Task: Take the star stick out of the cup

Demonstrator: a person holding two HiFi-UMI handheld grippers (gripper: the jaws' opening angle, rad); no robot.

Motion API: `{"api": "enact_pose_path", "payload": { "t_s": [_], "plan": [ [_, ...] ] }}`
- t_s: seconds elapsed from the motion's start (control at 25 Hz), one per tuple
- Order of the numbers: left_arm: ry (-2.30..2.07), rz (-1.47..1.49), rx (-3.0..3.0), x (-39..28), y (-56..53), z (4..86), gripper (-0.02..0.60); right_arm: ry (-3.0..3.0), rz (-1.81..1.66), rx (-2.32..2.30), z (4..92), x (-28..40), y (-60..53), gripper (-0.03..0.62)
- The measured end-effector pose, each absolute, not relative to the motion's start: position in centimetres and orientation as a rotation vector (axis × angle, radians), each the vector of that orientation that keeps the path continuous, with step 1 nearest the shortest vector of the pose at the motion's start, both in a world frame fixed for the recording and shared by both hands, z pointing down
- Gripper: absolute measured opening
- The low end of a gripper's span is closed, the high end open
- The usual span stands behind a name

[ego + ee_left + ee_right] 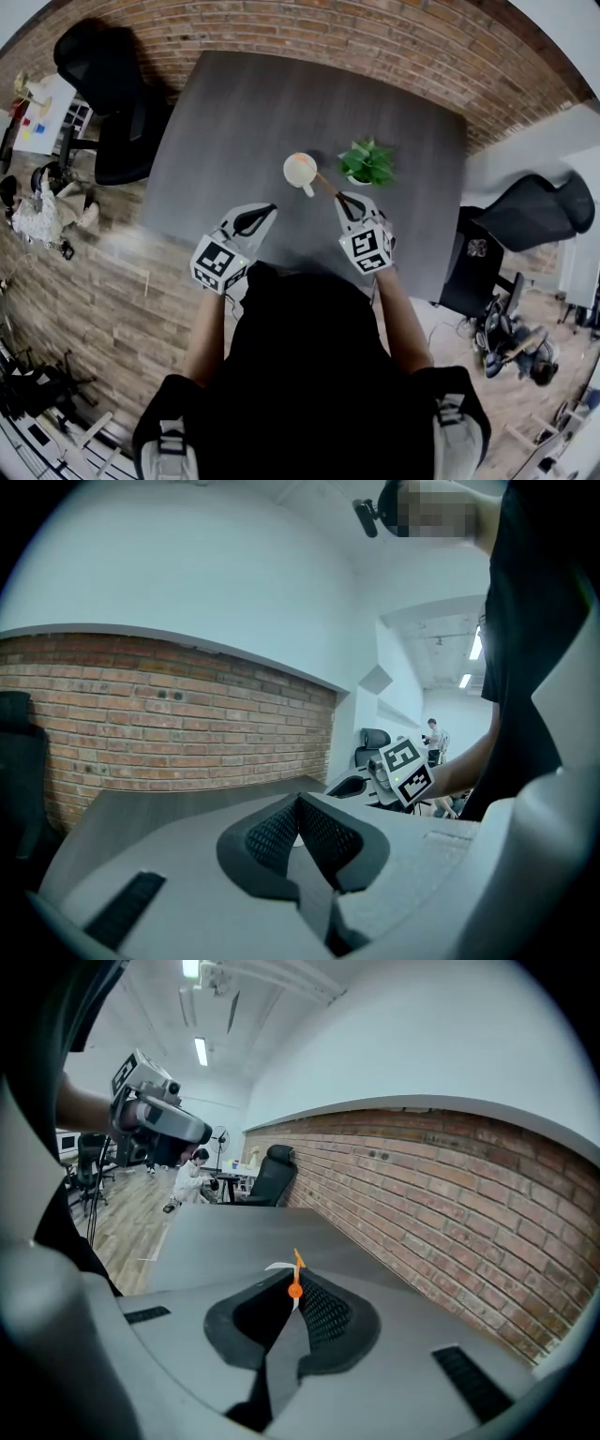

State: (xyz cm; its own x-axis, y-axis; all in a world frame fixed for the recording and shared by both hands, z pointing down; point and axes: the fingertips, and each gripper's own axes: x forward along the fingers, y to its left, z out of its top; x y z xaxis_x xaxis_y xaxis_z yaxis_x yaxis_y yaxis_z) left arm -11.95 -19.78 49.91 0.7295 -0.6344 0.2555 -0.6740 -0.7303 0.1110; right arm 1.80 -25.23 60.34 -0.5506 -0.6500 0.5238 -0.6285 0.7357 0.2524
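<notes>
A small pale cup (300, 171) stands near the middle of the dark grey table (234, 122). A thin stick (328, 186) slants from the cup's rim toward my right gripper (343, 201), which is shut on it. In the right gripper view the orange stick (295, 1285) shows pinched between the closed jaws, with the cup's white rim (277, 1267) just beyond. The star end is not visible. My left gripper (265, 212) hovers over the table to the left of the cup. Its jaws are shut (298, 805) with nothing between them.
A small green potted plant (367, 161) stands just right of the cup. A brick wall (309, 33) runs behind the table. Black office chairs stand at the left (108, 94) and the right (534, 211). A person sits on the floor at far left (42, 211).
</notes>
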Motion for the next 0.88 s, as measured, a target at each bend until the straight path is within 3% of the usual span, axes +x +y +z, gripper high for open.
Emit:
{"api": "enact_pose_path", "payload": {
  "t_s": [0.88],
  "plan": [
    [-1.035, 0.316, 2.733, -9.5, -19.1, 49.9, 0.002, -2.474, -0.202, 1.040, 52.1, 1.8, -25.2, 0.015]
  ]
}}
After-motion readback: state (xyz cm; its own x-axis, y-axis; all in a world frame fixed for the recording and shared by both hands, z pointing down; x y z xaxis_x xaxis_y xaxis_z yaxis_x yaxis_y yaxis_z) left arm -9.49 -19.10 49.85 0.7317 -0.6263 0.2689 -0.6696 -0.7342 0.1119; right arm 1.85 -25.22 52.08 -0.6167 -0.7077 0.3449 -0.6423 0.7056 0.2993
